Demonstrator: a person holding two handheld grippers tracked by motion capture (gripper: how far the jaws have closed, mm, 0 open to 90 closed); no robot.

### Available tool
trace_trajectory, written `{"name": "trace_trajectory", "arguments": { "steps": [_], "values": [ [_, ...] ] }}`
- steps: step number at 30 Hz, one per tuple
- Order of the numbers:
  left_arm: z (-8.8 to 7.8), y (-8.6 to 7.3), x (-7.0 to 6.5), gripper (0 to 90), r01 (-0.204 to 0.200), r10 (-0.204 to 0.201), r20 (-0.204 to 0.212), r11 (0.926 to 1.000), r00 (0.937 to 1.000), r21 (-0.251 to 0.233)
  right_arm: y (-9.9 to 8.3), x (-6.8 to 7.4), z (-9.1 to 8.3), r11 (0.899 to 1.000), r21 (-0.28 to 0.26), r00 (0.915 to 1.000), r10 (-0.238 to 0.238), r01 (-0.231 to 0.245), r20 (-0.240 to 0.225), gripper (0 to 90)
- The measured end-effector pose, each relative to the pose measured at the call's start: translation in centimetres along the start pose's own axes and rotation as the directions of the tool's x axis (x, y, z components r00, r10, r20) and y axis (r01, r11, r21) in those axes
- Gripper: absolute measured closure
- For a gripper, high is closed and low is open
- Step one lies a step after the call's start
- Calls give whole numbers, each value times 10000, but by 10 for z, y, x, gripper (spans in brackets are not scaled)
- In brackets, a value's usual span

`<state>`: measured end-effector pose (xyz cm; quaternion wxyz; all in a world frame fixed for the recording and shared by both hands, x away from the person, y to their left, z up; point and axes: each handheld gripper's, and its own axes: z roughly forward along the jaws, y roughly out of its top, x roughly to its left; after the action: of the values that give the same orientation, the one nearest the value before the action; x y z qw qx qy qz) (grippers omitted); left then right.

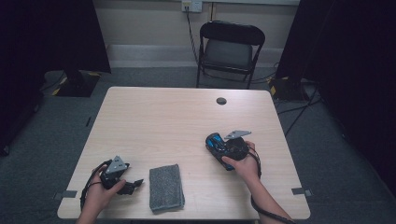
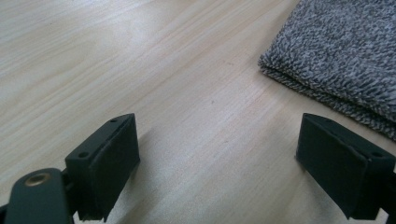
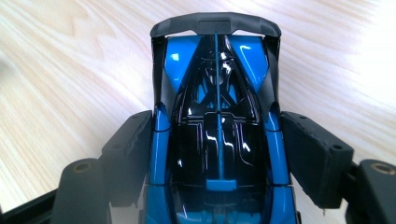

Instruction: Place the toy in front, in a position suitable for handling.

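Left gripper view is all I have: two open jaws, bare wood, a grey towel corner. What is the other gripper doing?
Observer: The right gripper is shut on a blue and black toy car, one jaw pressed on each side.
Operator: Where on the table?
Observer: Right of centre on the table, in the high view, well apart from the folded grey towel.
Operator: And my gripper?
Observer: The left gripper sits beside the towel's left edge, near the front of the table.
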<state>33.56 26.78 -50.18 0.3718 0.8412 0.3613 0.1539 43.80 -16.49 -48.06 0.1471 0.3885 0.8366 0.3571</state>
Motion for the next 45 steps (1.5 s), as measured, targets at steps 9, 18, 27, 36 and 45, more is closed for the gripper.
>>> {"name": "trace_trajectory", "arguments": {
  "steps": [9,18,27,36,45],
  "values": [
    [0,0,1,123,-26,26,58,10000,10000,-7,16,5,8,9999,-68,9999,150,-149,50,278],
    [0,0,1,122,-48,48,82,10000,10000,-5,24,13,24,9997,144,9998,-203,203,-10,278],
    [0,0,1,122,-53,53,82,10000,10000,-5,29,14,27,9993,159,9994,-331,332,-54,278],
    [0,0,1,121,-64,64,91,10000,9999,-3,29,15,30,9992,192,9992,-352,355,-183,279],
    [0,0,1,121,-73,73,108,10000,9999,-2,34,17,32,9985,223,9985,-494,499,-221,278]
  ]
}}
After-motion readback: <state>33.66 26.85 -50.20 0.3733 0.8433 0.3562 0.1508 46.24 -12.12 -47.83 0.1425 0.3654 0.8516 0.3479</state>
